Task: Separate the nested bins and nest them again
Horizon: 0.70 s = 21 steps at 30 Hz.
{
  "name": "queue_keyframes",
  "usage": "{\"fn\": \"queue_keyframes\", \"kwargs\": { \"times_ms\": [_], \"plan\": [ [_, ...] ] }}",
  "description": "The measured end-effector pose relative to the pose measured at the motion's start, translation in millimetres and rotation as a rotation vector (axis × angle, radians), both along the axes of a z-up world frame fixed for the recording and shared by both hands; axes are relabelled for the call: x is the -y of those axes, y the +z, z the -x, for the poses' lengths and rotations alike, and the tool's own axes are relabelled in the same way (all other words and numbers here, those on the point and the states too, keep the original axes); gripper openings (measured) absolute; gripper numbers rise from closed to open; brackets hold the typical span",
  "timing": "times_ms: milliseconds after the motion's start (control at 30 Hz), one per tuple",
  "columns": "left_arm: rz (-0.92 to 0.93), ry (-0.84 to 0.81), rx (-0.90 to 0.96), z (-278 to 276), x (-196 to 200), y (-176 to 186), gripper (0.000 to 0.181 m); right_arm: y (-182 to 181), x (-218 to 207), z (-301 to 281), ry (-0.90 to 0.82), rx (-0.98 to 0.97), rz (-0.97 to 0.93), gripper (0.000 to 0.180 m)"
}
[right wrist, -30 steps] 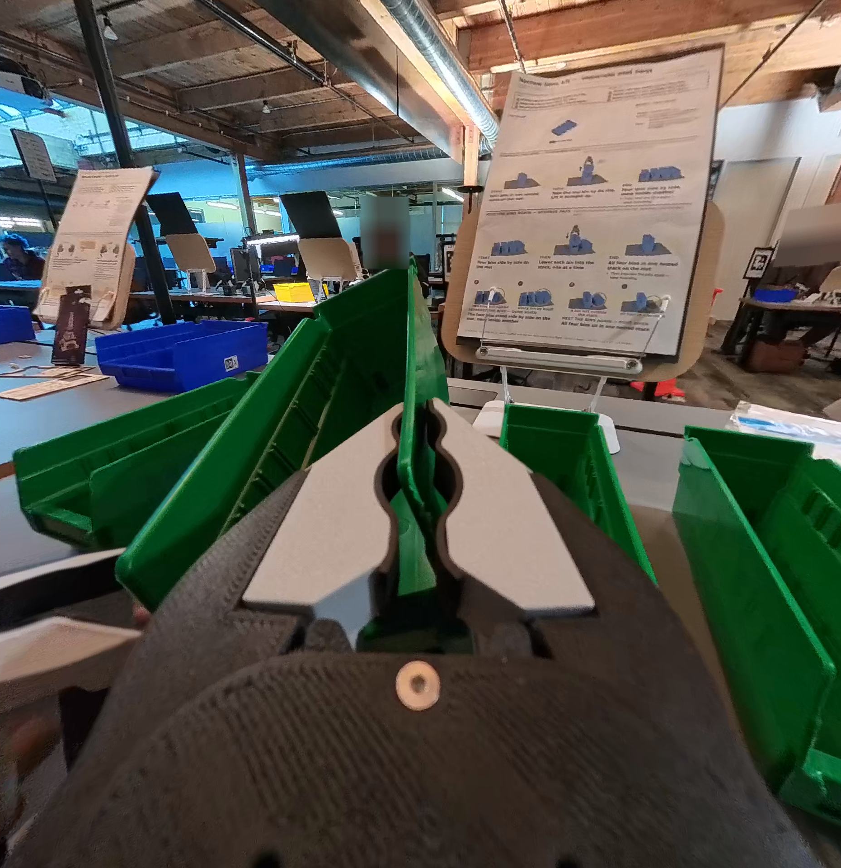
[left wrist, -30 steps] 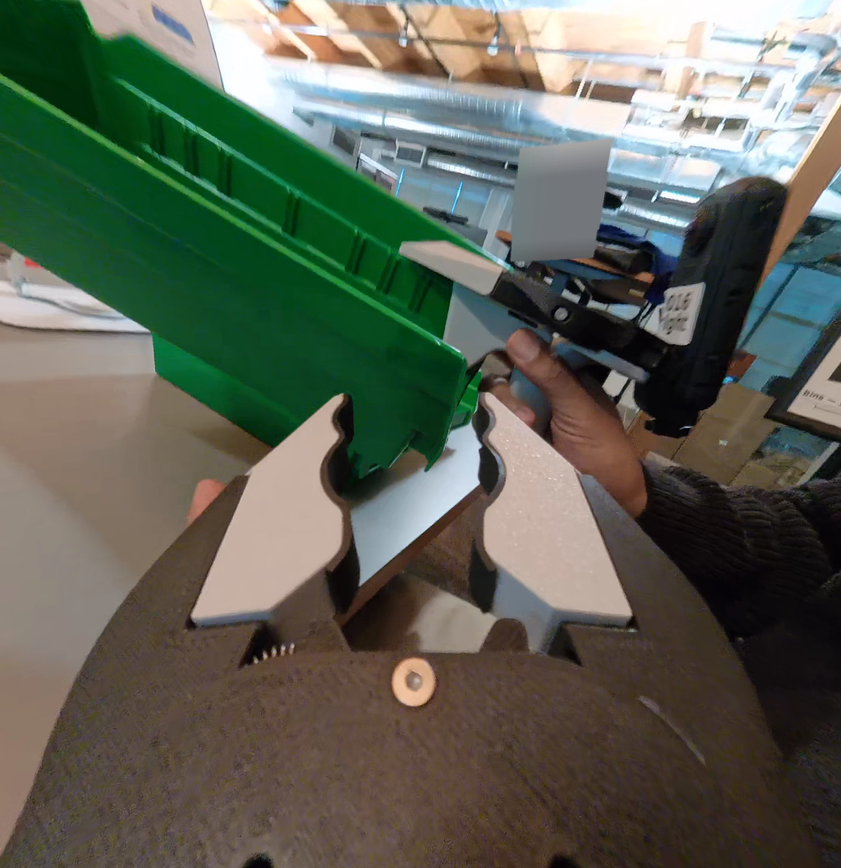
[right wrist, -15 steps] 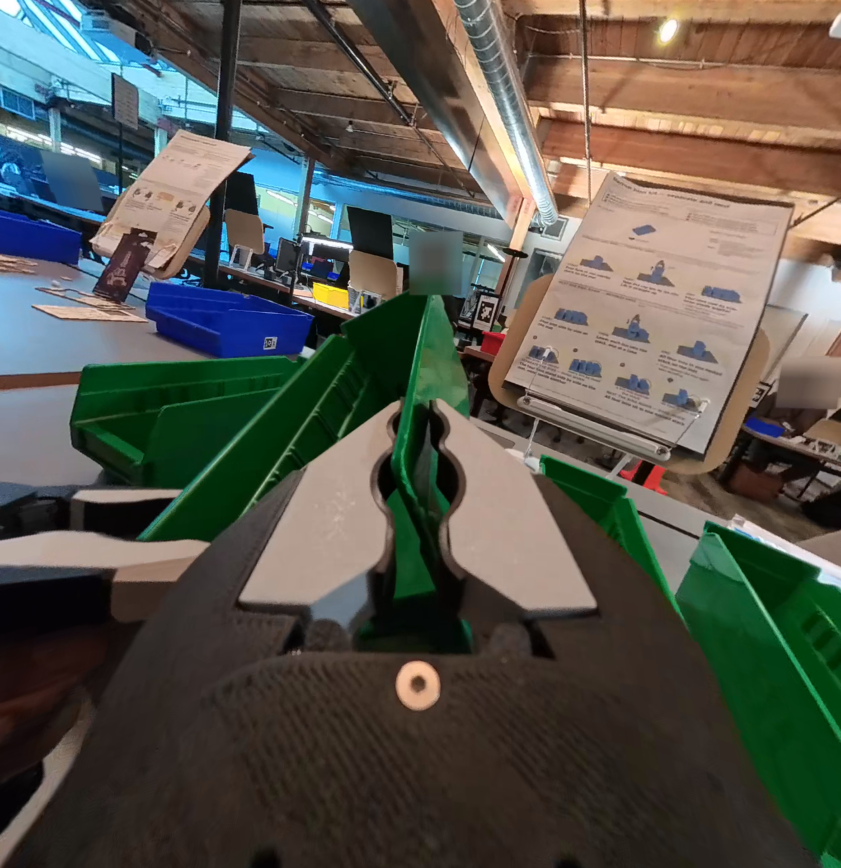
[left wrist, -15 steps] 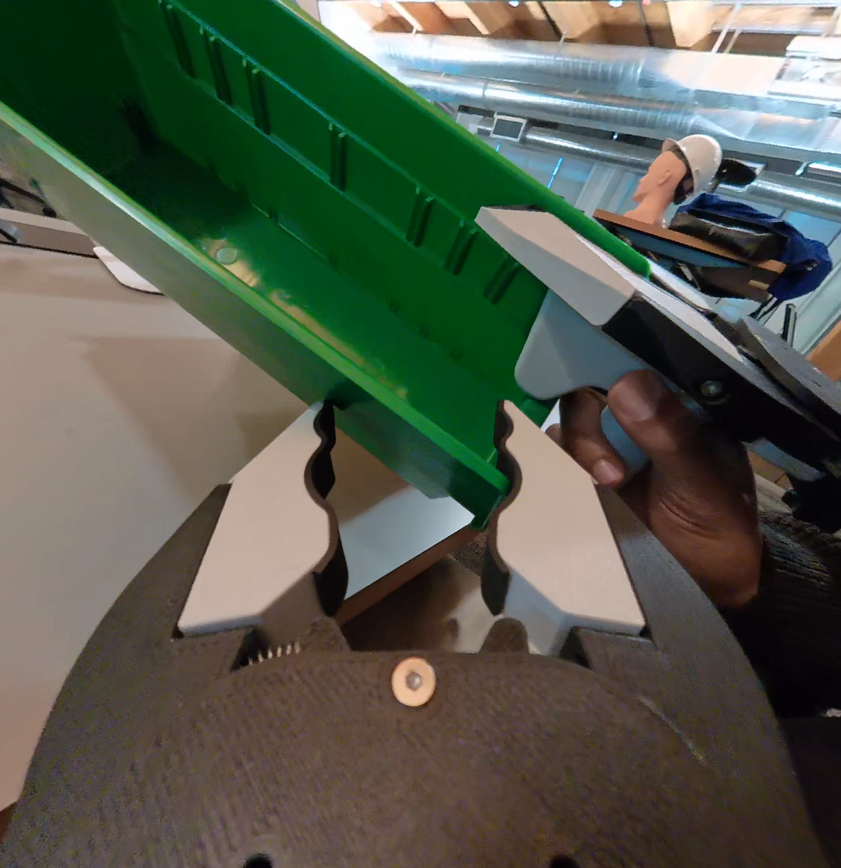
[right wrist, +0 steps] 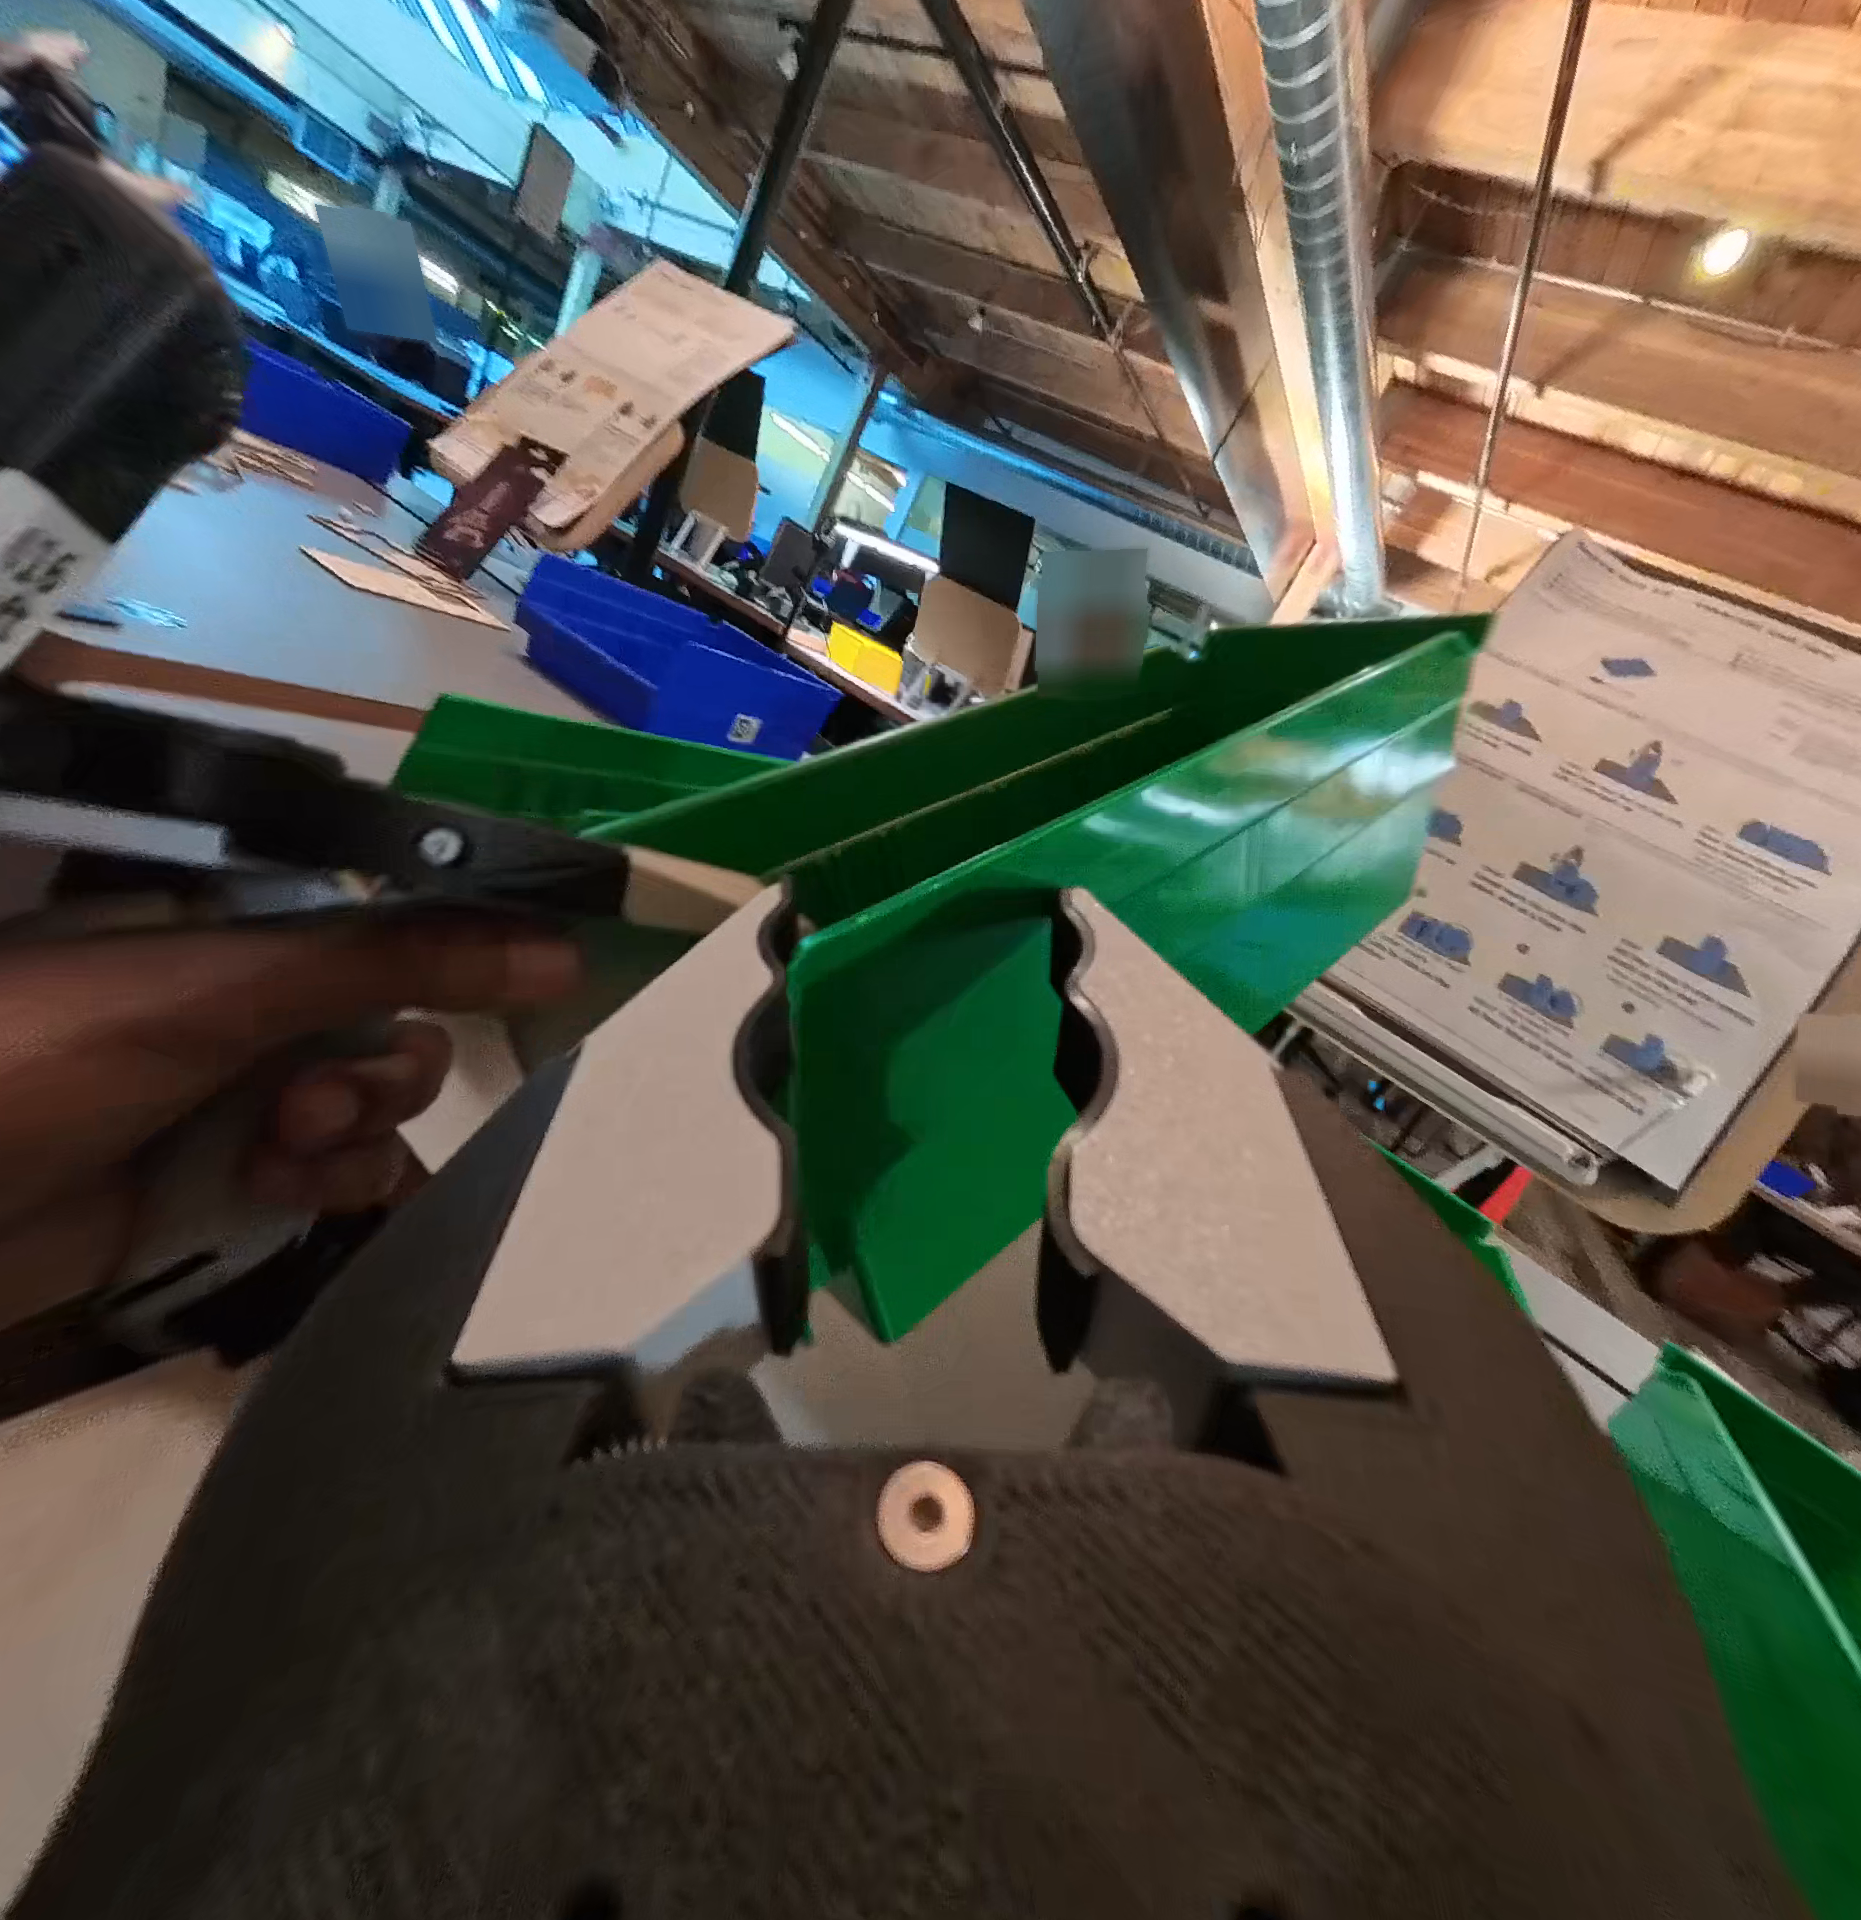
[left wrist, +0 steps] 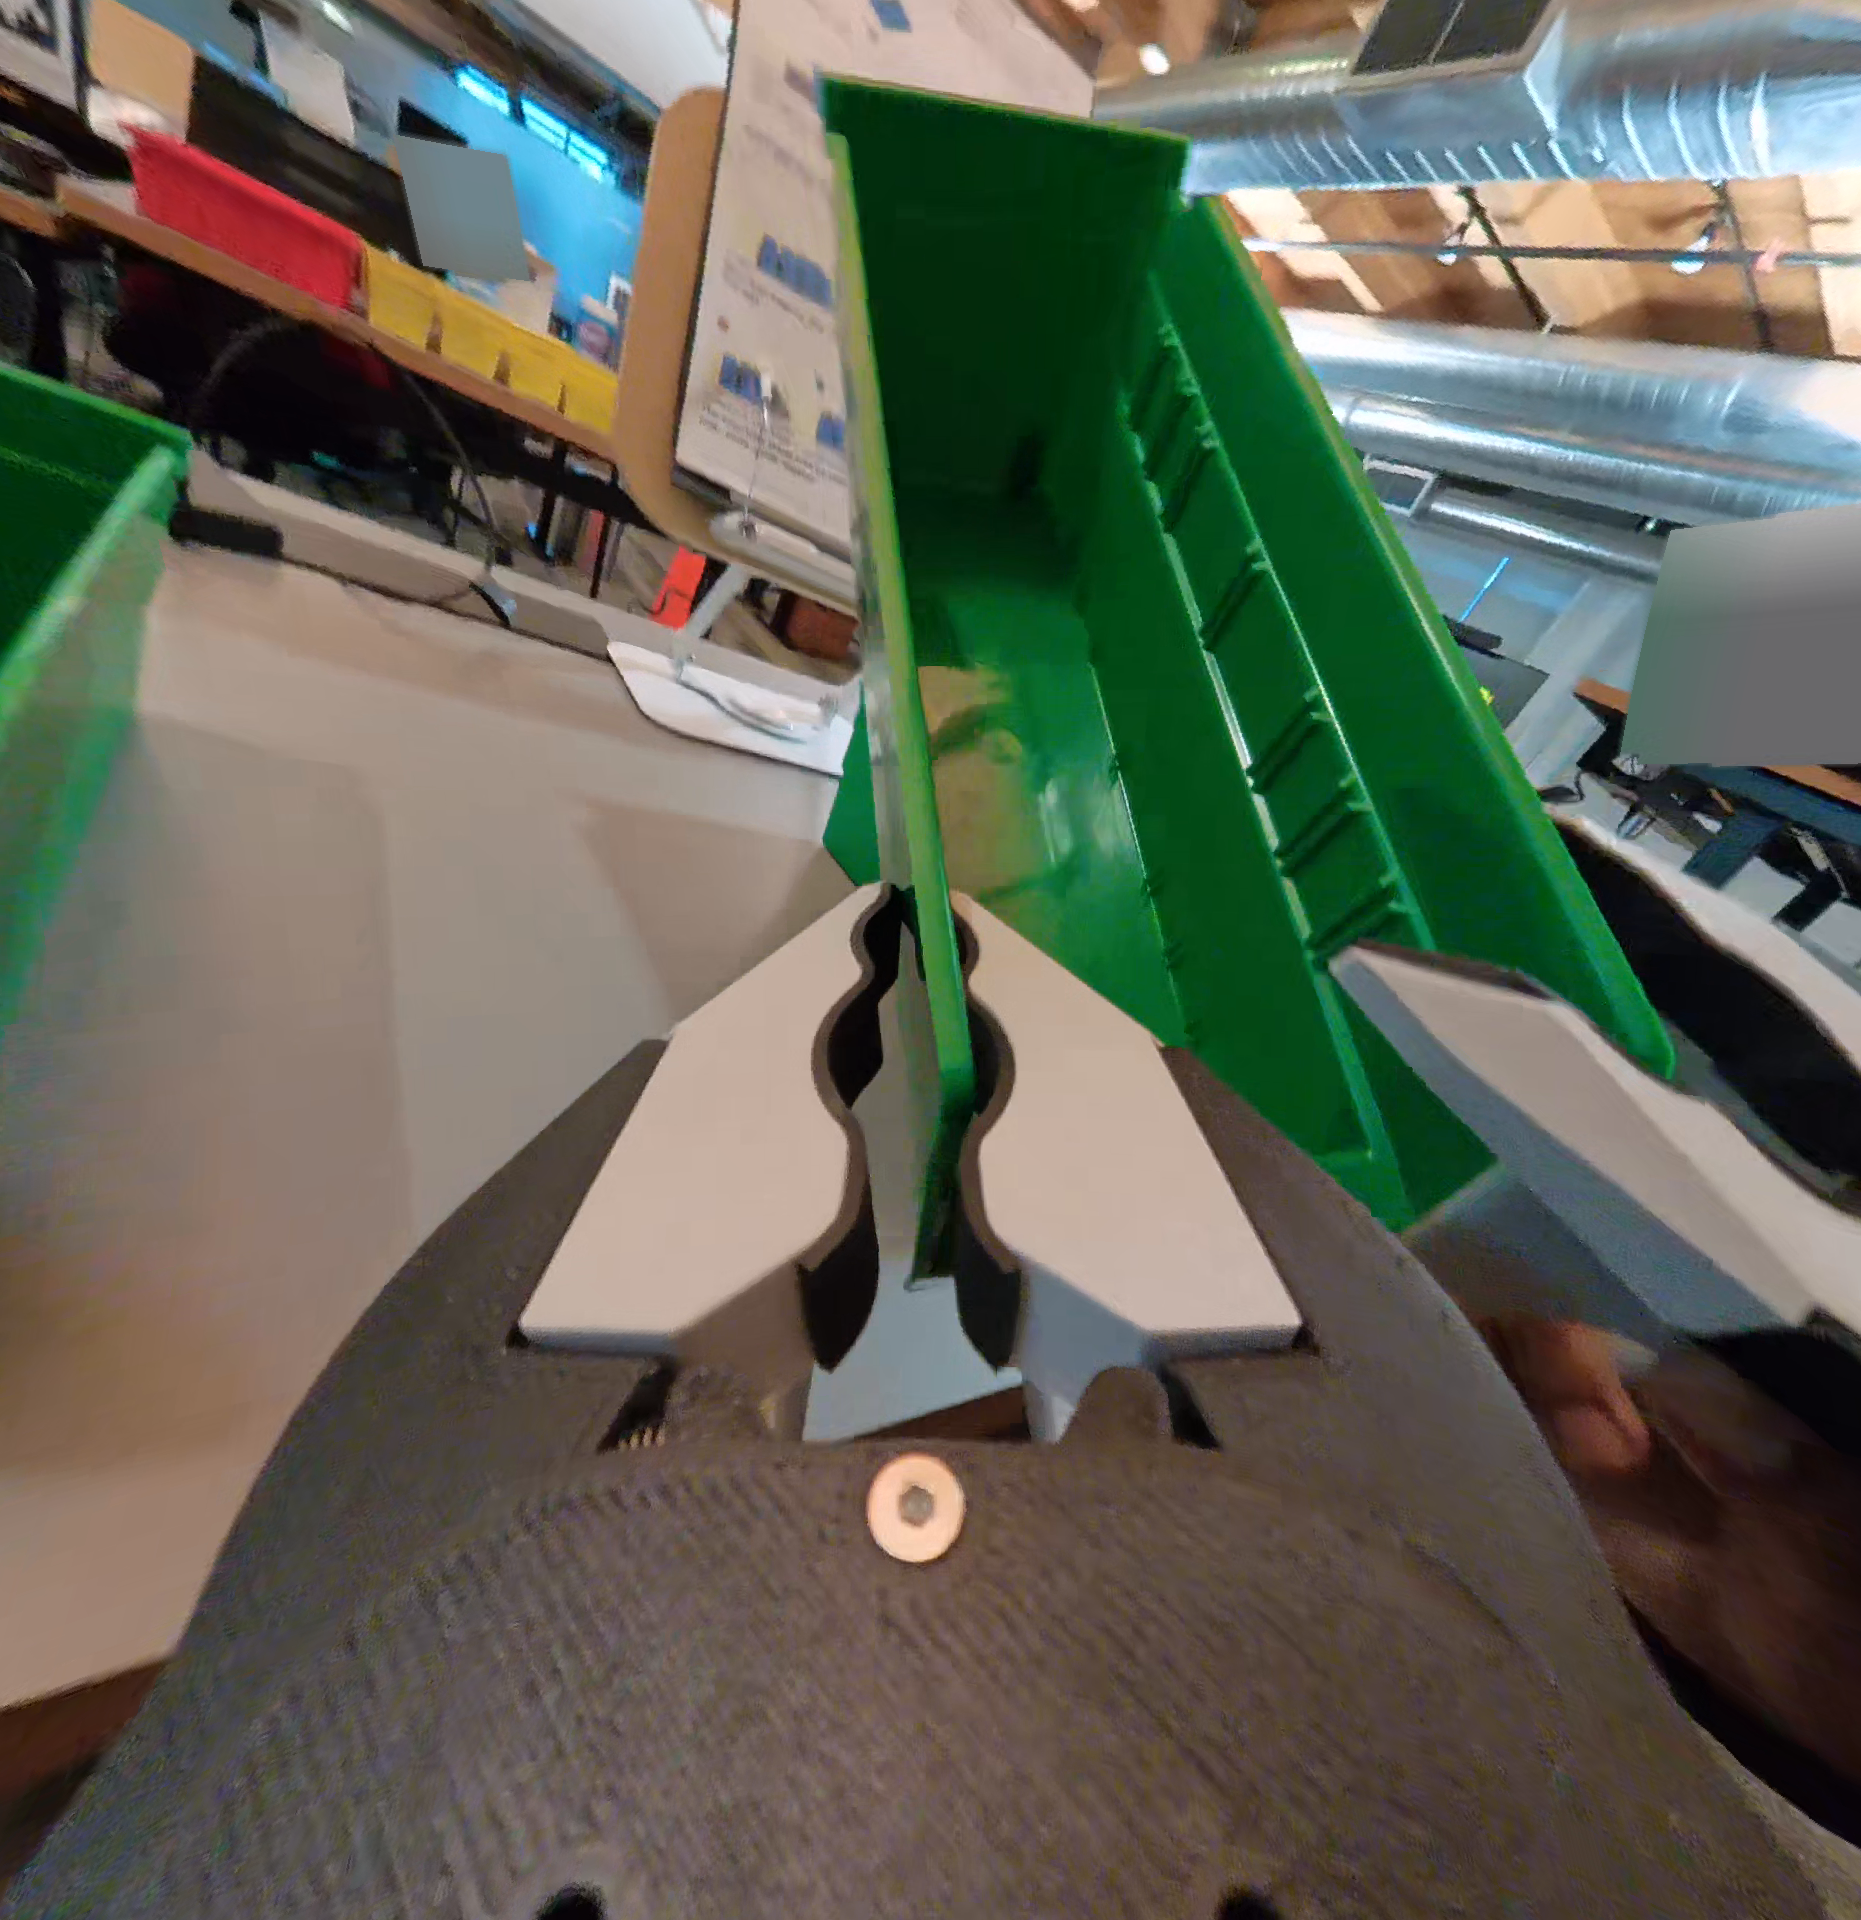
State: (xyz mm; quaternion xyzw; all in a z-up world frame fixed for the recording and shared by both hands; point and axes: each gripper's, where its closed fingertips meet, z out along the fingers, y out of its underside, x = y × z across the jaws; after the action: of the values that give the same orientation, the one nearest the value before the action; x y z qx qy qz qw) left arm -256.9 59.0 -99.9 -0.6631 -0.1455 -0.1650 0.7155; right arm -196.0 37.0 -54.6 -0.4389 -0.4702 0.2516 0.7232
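Observation:
A green bin (left wrist: 1061, 623) is held tilted up off the grey table (left wrist: 334, 883). My left gripper (left wrist: 921, 904) is shut on the bin's left side wall, which runs up between its fingers. My right gripper (right wrist: 921, 899) is open, and the bin's near corner (right wrist: 926, 1122) sits between its spread fingers, close to the left one. One right-gripper finger (left wrist: 1477, 1029) shows by the bin's other wall in the left wrist view. One finger of the left gripper (right wrist: 687, 888) and a hand (right wrist: 230, 1060) show at left in the right wrist view.
Another green bin (left wrist: 43, 623) stands at the left. More green bins lie behind (right wrist: 552, 758) and at lower right (right wrist: 1757, 1558). Blue bins (right wrist: 677, 665) sit on a far table. An instruction board on a stand (right wrist: 1632, 862) is behind the held bin.
My left gripper has closed on the bin's side wall. My right gripper, earlier shut on the other wall, has opened. The bin has swung to point away and upward.

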Motion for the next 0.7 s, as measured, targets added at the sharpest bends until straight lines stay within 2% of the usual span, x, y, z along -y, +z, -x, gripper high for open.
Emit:
{"fn": "queue_keyframes", "kwargs": {
  "times_ms": [200,300,400,500,700],
  "plan": [
    [-0.094,0.140,-0.108,51,17,39,0.001,-30,17,15,0.113,0.082,0.166,0.047],
    [-0.124,0.273,-0.152,96,34,58,0.000,-46,12,19,0.133,0.128,0.258,0.049],
    [-0.097,0.439,-0.270,150,55,71,0.000,-64,8,22,0.142,0.180,0.319,0.049],
    [0.007,0.524,-0.307,192,65,67,0.001,-77,9,26,0.158,0.220,0.357,0.049],
    [0.260,0.461,-0.278,220,58,26,0.001,-88,13,28,0.167,0.263,0.327,0.047]
  ]
}}
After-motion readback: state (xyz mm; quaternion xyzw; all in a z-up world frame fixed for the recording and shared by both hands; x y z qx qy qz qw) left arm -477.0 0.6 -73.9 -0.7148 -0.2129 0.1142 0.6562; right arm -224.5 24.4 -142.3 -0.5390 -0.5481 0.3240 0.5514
